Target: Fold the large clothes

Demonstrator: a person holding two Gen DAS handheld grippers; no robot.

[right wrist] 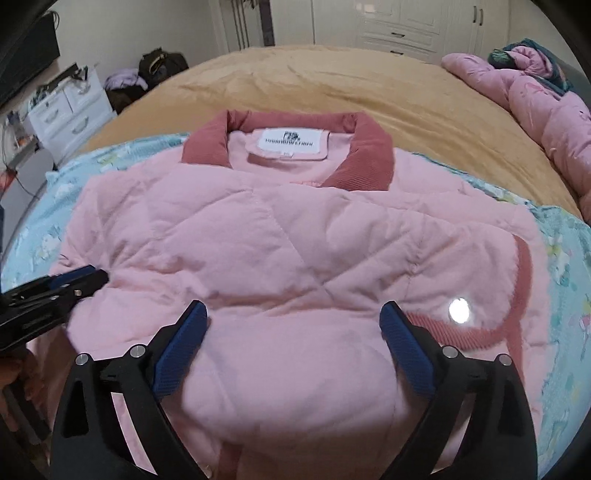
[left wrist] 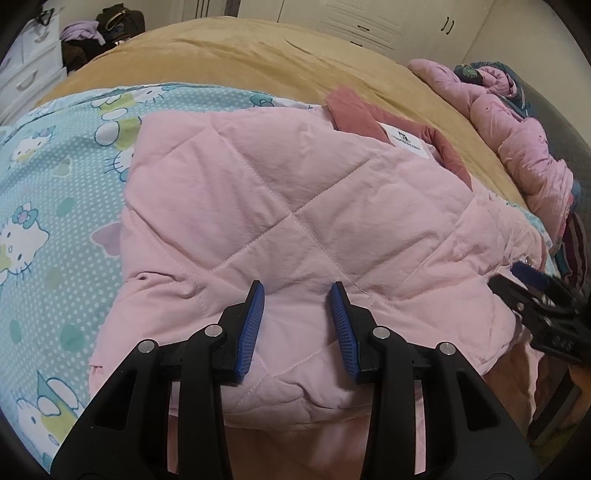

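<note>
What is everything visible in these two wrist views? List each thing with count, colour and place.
quilted jacket: one, light pink, folded, lying on the patterned sheet near the bed's front edge
collar: one, dusty rose, at the jacket's far end, around a white label
patterned sheet: one, turquoise with cartoon cats, under the jacket
bed cover: one, tan, beyond the sheet
puffy bedding: one heap, pink, on the bed's far right
drawer unit: one, white, left of the bed
wardrobe doors: white, along the back wall
dark bag: one, with lilac clothes beside it, far left
left gripper: black with blue pads, jaws narrowly apart over the jacket
right gripper: black with blue pads, jaws wide open over the jacket
</note>
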